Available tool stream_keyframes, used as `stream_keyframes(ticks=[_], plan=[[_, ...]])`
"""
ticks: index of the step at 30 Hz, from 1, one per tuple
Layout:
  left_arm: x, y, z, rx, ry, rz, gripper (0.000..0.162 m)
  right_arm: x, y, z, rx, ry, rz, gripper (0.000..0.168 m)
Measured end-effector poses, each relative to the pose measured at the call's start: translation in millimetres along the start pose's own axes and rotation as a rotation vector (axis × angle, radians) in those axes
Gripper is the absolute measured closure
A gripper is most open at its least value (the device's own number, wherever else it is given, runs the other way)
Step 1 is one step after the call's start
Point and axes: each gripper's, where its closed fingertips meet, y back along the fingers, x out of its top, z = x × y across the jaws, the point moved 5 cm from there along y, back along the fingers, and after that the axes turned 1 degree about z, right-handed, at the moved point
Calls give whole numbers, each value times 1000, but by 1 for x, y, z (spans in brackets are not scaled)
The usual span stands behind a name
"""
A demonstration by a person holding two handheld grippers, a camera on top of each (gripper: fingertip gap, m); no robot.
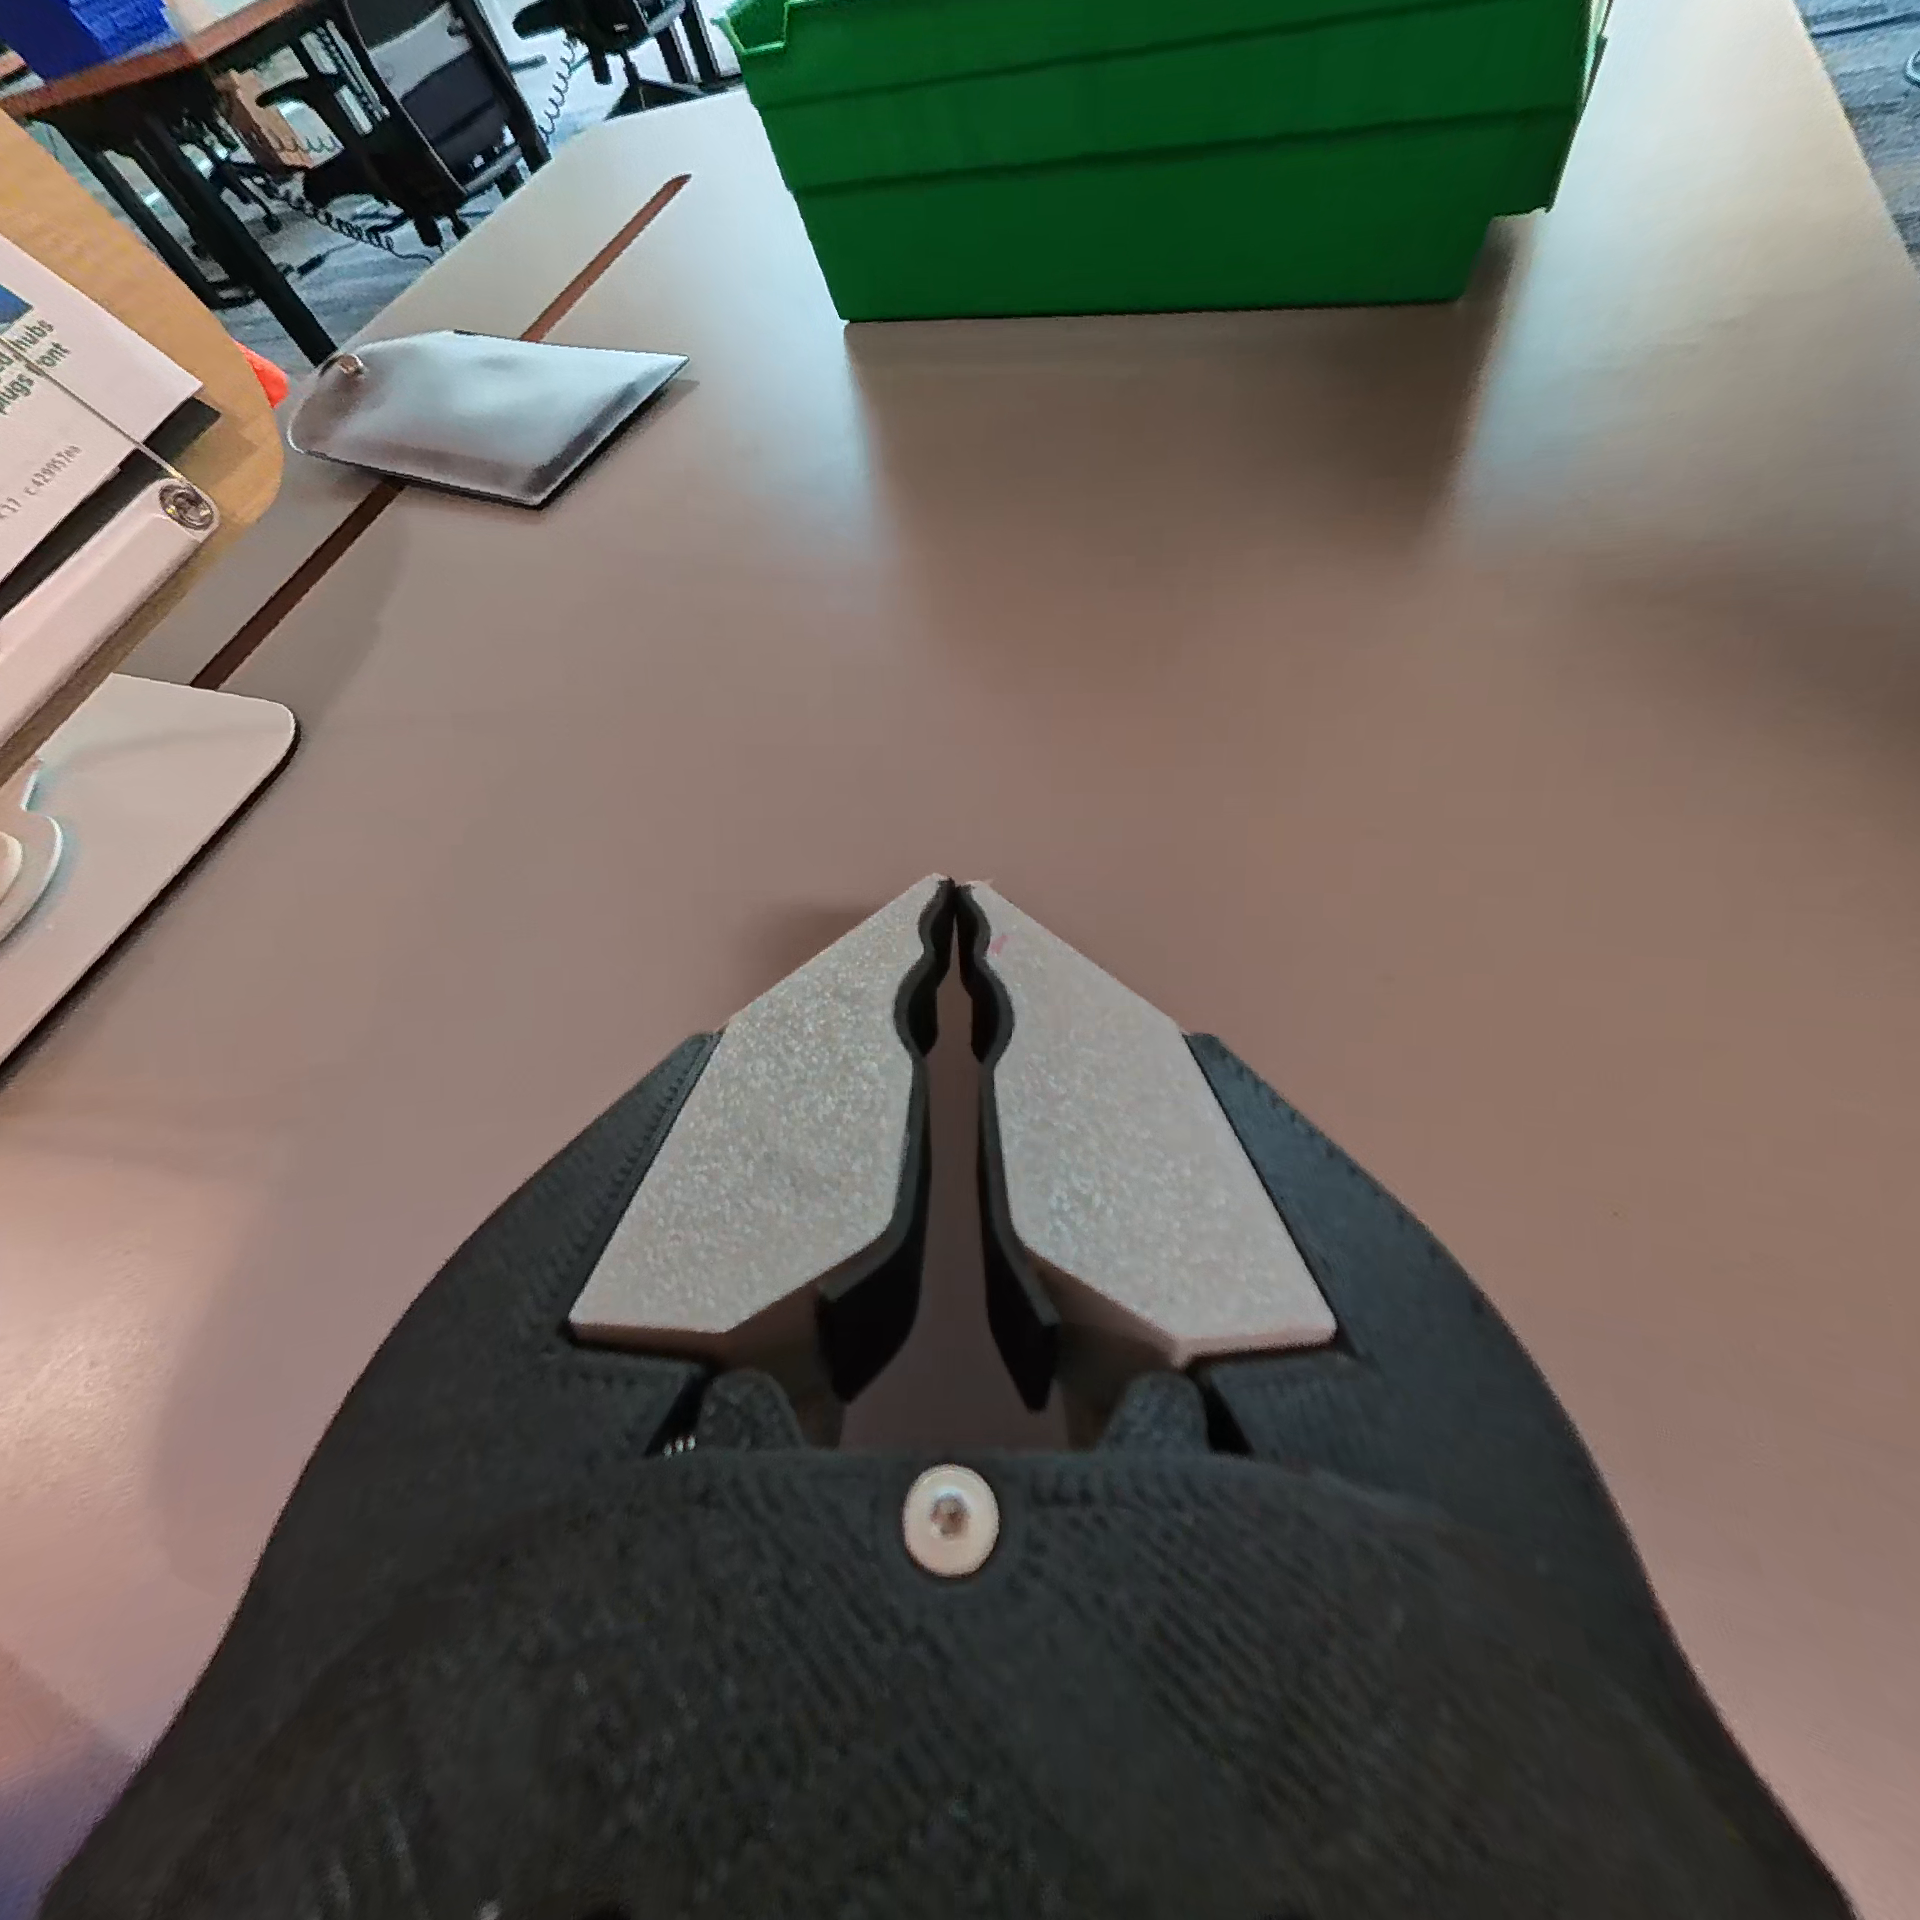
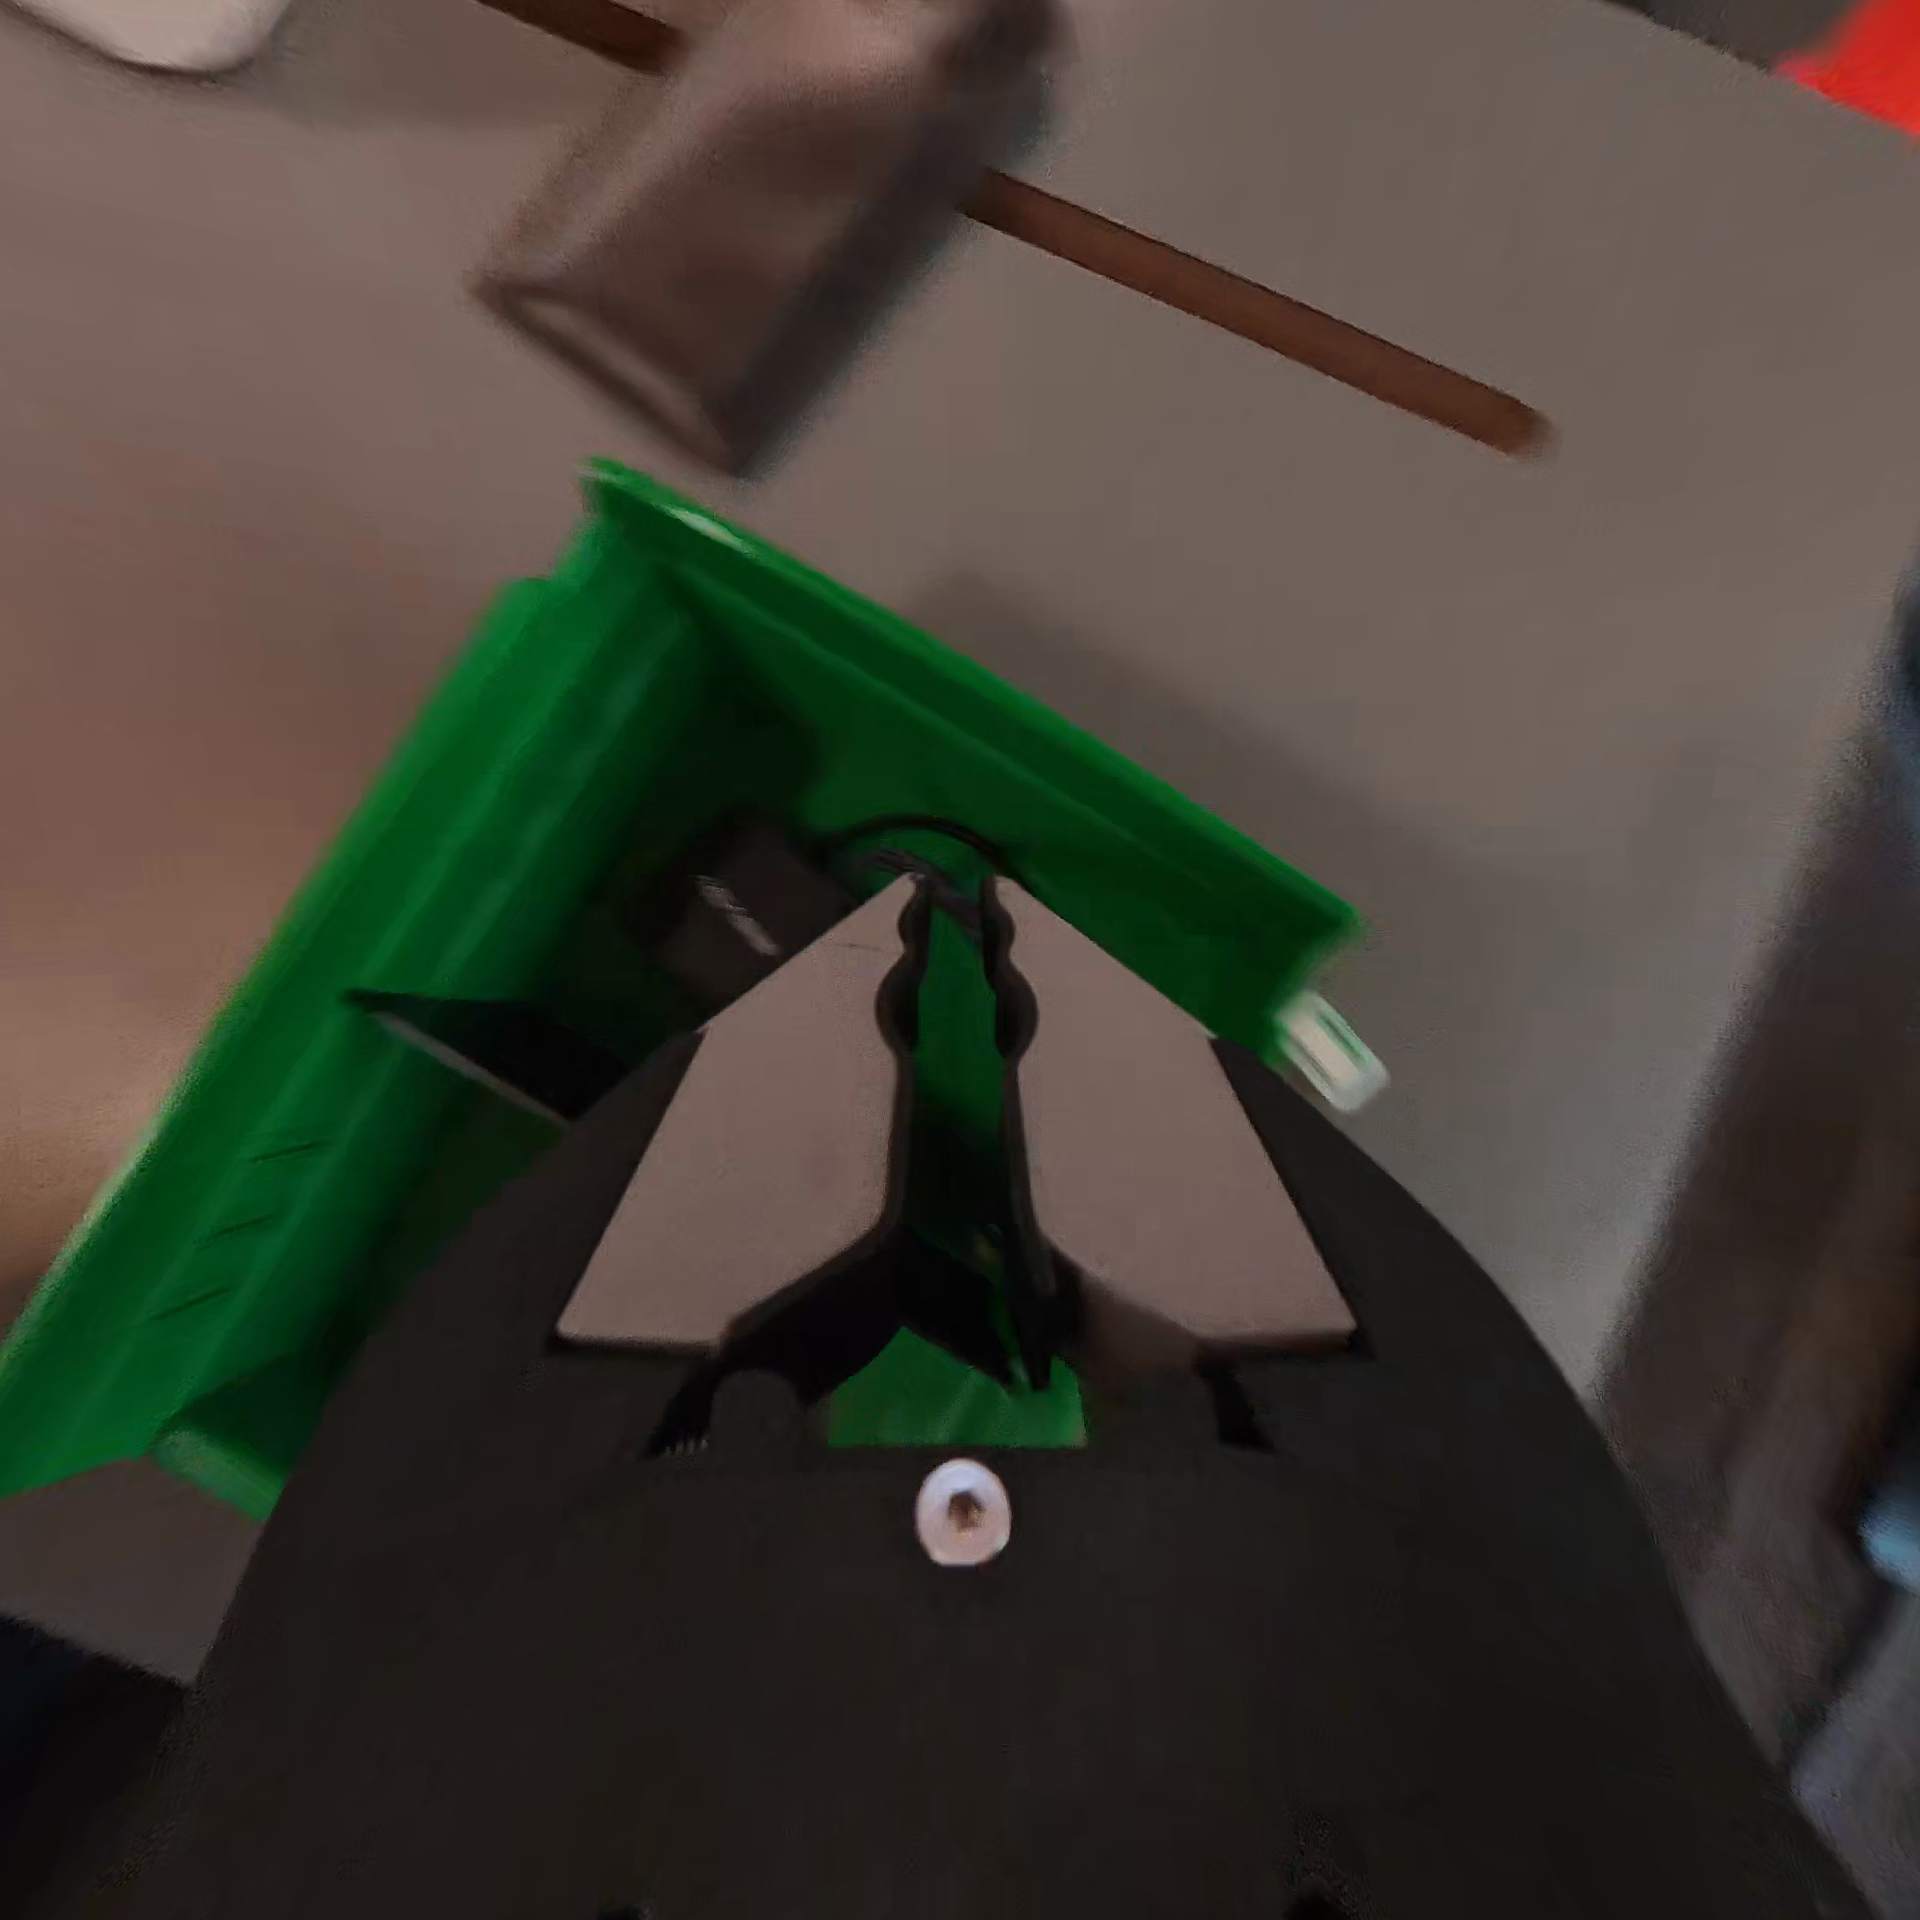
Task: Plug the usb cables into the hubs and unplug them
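My left gripper (image 1: 956, 885) is shut and empty, low over the bare brown table (image 1: 1247, 727). A green plastic bin (image 1: 1164, 177) stands ahead of it, well apart. The right wrist view is blurred. There my right gripper (image 2: 953, 885) reaches down into the green bin (image 2: 436, 935) near its far wall. Its jaws stand a narrow gap apart, with a thin black cable (image 2: 914, 831) crossing between the tips. A black box-like object (image 2: 727, 914) lies in the bin just left of the fingertips.
A flat silver pouch (image 1: 478, 416) lies on the table at the left over a dark slot (image 1: 613, 260). A stand with papers (image 1: 94, 499) and its white base (image 1: 135, 810) are at the far left. A small white piece (image 2: 1335, 1049) shows at the bin's right corner. The gap from one gripper's tips to the other's is roughly 45 centimeters.
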Motion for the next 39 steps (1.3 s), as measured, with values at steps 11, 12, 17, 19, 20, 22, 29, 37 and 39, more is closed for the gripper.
stream_keyframes(ticks=[11, 12, 17, 19, 20, 22, 29, 37, 39], plan=[[1, -1, 1, -4, 3, 5, 162, -28, -23, 27, -138, -156, -129, 168], [1, 0, 0, -3, 9, 8, 162, -27, -24, 29, -151, -169, -124, 168], [1, 0, 0, -4, 4, 5, 162, -14, -6, 43, -260, -134, -31, 168], [0, -1, 2, -7, -5, -3, 162, -3, 5, 28, -120, -123, 71, 168], [0, -2, 2, -8, -11, -7, 162, 0, 8, 18, -26, -122, 98, 168], [0, -3, 4, -11, -23, -15, 162, -3, 9, 7, 95, -148, 79, 168], [1, -2, 3, -8, -10, -5, 162, -28, -14, 19, 94, -223, 6, 168], [1, -1, 1, -11, 1, -1, 162, -24, -11, 31, 52, -229, 90, 168], [1, -1, 2, -12, -5, -5, 162, -14, 2, 23, 146, -216, 178, 168]])
